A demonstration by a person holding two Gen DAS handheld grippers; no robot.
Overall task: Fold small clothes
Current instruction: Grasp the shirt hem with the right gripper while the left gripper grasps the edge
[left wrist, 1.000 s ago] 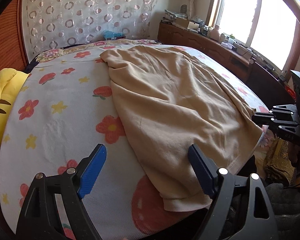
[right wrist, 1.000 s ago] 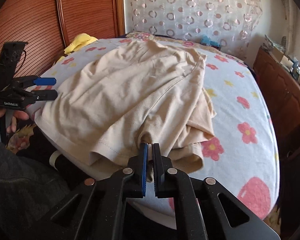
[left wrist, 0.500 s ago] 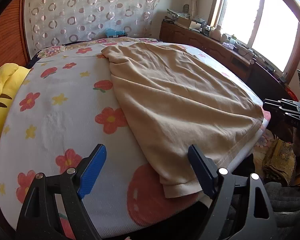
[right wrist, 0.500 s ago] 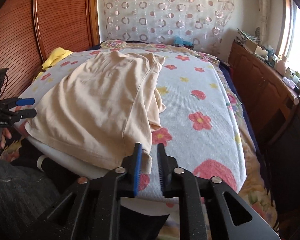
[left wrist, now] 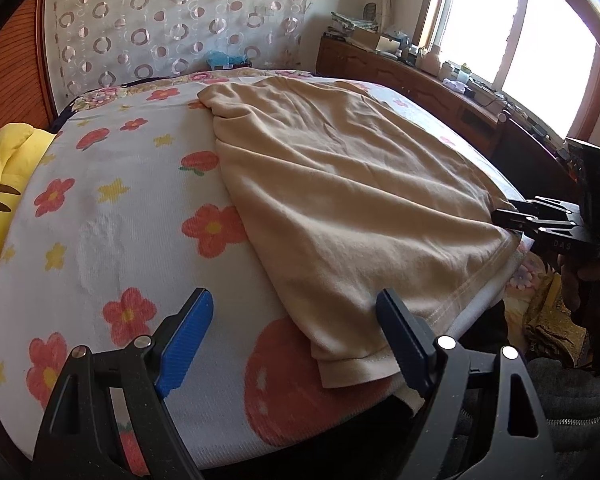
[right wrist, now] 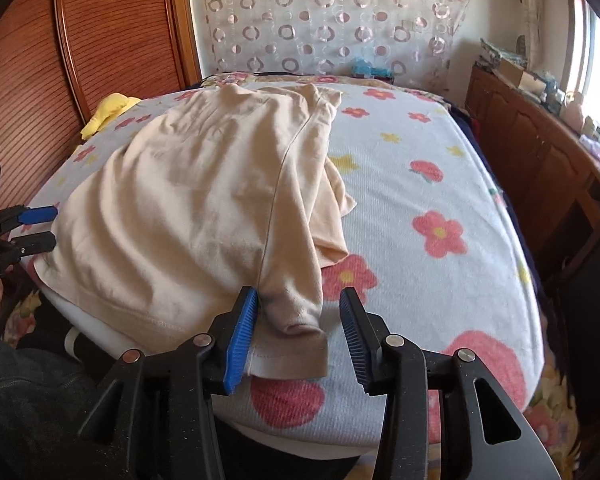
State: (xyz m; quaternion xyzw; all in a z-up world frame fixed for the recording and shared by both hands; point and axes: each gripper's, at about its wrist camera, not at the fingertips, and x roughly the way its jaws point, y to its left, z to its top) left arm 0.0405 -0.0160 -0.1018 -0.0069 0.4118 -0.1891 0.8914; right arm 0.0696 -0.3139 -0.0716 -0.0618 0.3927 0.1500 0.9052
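Observation:
A beige T-shirt (left wrist: 340, 200) lies spread on the flowered bed (left wrist: 120, 220), its hem at the near edge. It also shows in the right wrist view (right wrist: 204, 208), with a sleeve bunched at its right side. My left gripper (left wrist: 296, 336) is open, its right finger over the shirt's near left hem corner. My right gripper (right wrist: 298, 328) is open, its jaws on either side of the shirt's near right corner, not closed on it. Each gripper shows in the other's view: the right one (left wrist: 508, 218) at the shirt's edge, the left one (right wrist: 40, 226).
A yellow plush toy (left wrist: 0, 184) lies at the bed's left side by the wooden headboard (right wrist: 80, 40). A wooden dresser (right wrist: 540, 152) with clutter runs along the window side. A circle-patterned curtain (left wrist: 172, 20) hangs behind the bed. Dark clothing is below the near edge.
My right gripper has opened and let go of the shirt's corner, which now rests on the bed. The shirt has been pulled flatter. My left gripper stayed open.

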